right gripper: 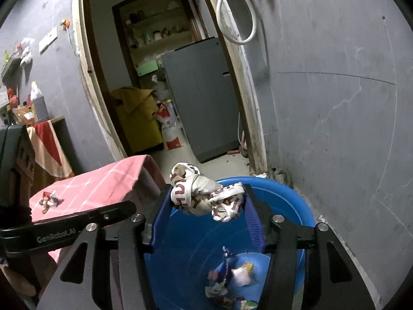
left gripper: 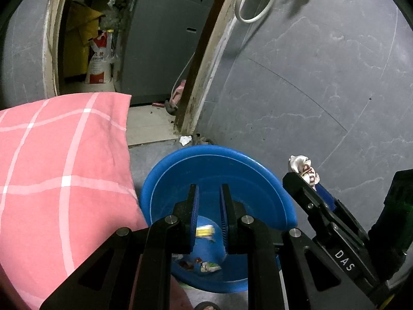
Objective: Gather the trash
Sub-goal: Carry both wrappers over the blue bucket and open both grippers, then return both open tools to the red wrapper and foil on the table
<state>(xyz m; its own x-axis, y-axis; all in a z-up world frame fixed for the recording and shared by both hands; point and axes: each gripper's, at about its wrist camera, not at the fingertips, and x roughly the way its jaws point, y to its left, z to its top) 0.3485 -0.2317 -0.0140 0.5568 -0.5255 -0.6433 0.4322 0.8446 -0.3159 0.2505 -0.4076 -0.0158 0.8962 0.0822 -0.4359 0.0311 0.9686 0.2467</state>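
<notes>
A blue plastic basin [left gripper: 165,180] [right gripper: 284,193] stands on the floor by the wall and holds several scraps of trash [left gripper: 206,266] [right gripper: 232,279]. My left gripper [left gripper: 209,190] hangs over the basin, jaws a little apart, with nothing between them; a yellow wrapper [left gripper: 205,231] shows blurred below them. My right gripper [right gripper: 207,195] is shut on a crumpled white wrapper with red print [right gripper: 206,197] and holds it above the basin. In the left wrist view the right gripper [left gripper: 307,178] sits at the basin's right rim with the wrapper [left gripper: 302,168].
A surface under a pink checked cloth [left gripper: 59,180] [right gripper: 98,188] stands left of the basin, with a small wrapper [right gripper: 49,201] on it. A white scrap [left gripper: 185,140] lies by the door frame. Through the doorway are a grey appliance [left gripper: 165,51], a sack and boxes.
</notes>
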